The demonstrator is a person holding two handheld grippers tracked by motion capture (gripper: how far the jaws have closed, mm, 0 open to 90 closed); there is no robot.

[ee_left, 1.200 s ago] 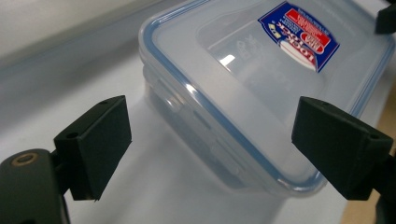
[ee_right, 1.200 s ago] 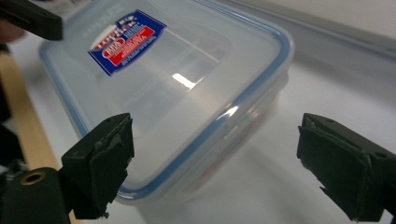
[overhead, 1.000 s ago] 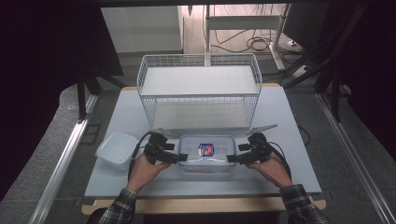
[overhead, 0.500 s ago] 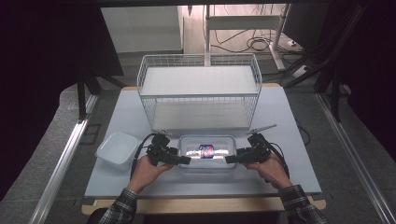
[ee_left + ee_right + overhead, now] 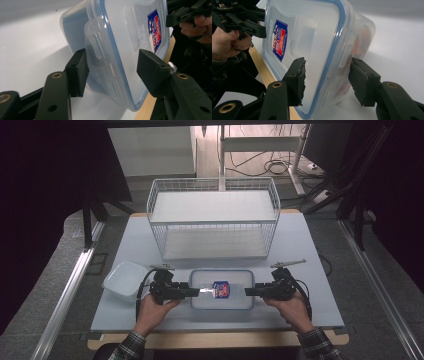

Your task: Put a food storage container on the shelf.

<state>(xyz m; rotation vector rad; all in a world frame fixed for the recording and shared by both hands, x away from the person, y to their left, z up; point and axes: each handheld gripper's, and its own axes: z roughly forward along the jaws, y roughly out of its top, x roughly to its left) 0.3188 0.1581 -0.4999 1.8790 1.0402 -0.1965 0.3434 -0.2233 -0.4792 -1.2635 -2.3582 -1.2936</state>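
Two end latches of the lidded container (image 5: 222,290) are bracketed by the left gripper (image 5: 110,67) and the right gripper (image 5: 327,80); both sets of jaws have just been closing but stand apart, so nothing is clamped yet and the lid is still on.

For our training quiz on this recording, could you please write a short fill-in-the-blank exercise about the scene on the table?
1. The lid of the clear container has a ____ rim.
2. Behind the container stands a white wire ____.
3. The left gripper and the right gripper approach the container from ____ ends.
4. The small white tub sits to the ____ of the left gripper.

Missing words: blue; basket; opposite; left
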